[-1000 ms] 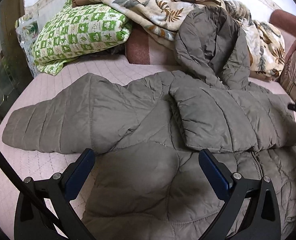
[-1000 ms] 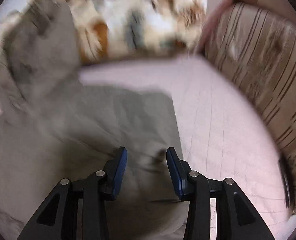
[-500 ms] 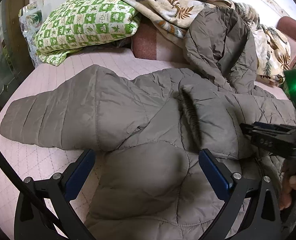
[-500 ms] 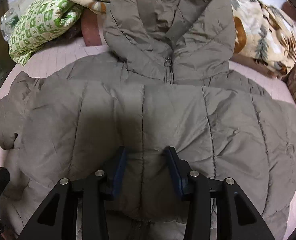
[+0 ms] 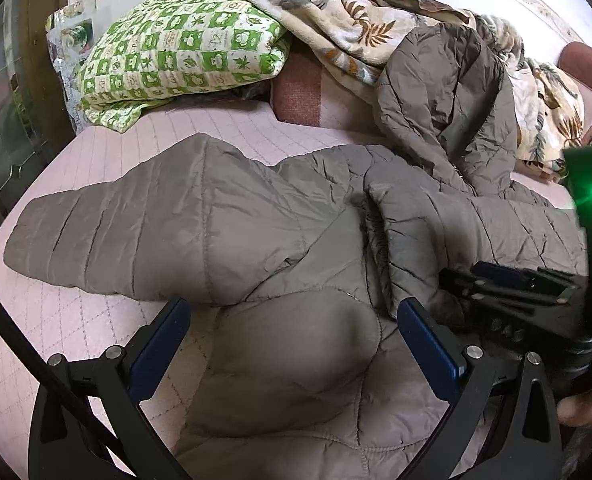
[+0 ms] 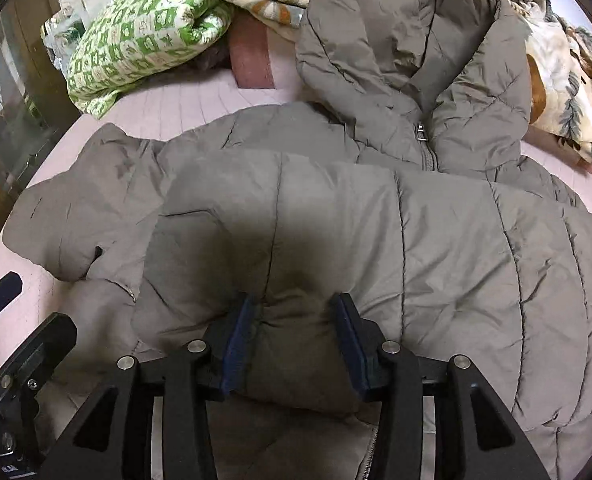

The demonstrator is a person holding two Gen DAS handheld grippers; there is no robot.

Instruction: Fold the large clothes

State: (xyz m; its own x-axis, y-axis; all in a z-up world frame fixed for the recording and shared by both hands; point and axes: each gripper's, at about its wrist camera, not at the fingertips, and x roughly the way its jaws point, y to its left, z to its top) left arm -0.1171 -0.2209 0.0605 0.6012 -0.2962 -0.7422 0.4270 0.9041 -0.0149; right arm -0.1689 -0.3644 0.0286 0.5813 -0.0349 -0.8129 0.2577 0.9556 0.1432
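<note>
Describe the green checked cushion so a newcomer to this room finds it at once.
Start at the pink quilted bed where the grey puffer jacket lies spread. Look past the jacket's outstretched sleeve to the bed's far left corner: the green checked cushion sits there, partly under a beige leaf-print blanket. It is the only bright green-and-white thing, patterned in small squares with leaves.
</note>
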